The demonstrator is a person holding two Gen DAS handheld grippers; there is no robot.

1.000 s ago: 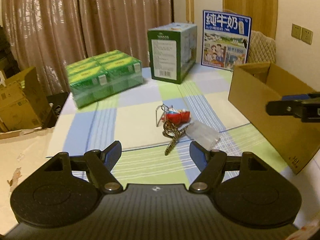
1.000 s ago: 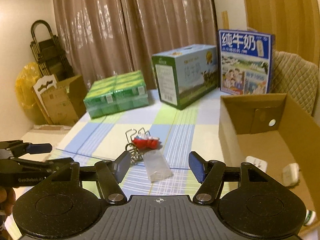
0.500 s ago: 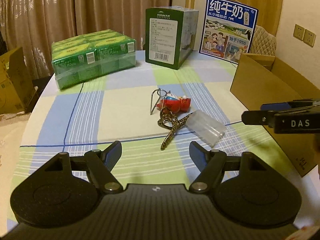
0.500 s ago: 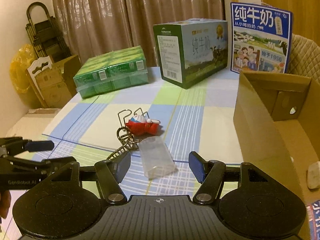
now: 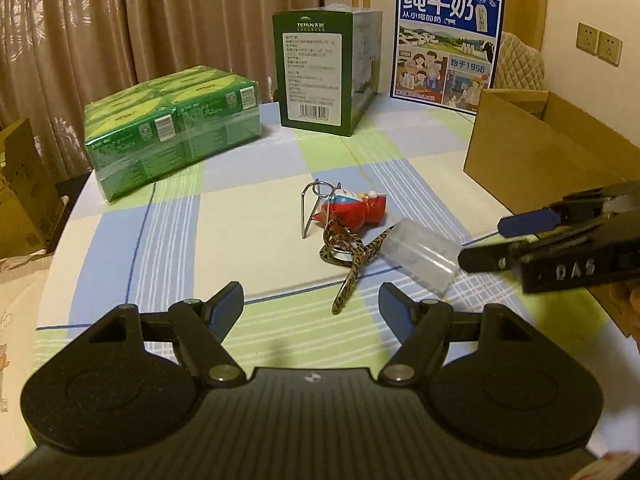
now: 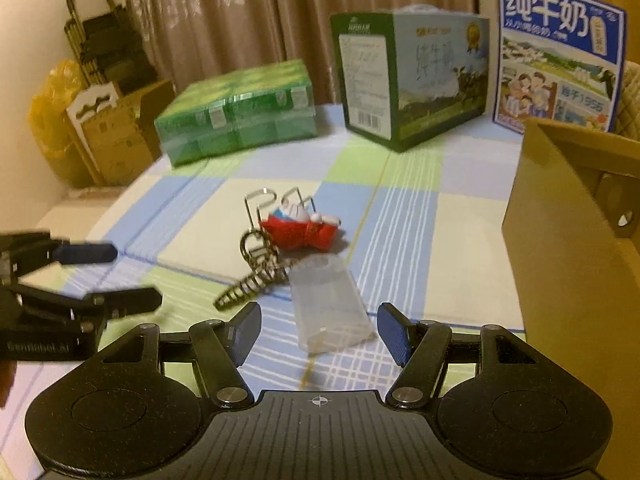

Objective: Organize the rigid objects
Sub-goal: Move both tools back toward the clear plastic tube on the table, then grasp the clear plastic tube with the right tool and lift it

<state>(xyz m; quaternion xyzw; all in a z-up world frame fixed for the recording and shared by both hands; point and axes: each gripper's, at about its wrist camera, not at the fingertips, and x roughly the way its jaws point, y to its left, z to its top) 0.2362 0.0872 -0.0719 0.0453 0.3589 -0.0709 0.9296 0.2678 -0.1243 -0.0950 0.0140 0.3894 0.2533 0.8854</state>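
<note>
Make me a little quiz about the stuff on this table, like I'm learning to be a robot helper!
1. True or false: the right gripper is squeezing the clear plastic case.
2. Which thing touches the red toy figure? A) the green shrink-wrapped pack B) the wire puzzle C) the blue milk poster
3. Fill in: the open cardboard box stands on the ___ side of the table in the left wrist view.

Key
1. False: its jaws are open, with the case lying in front of them on the tablecloth.
2. B
3. right
</note>
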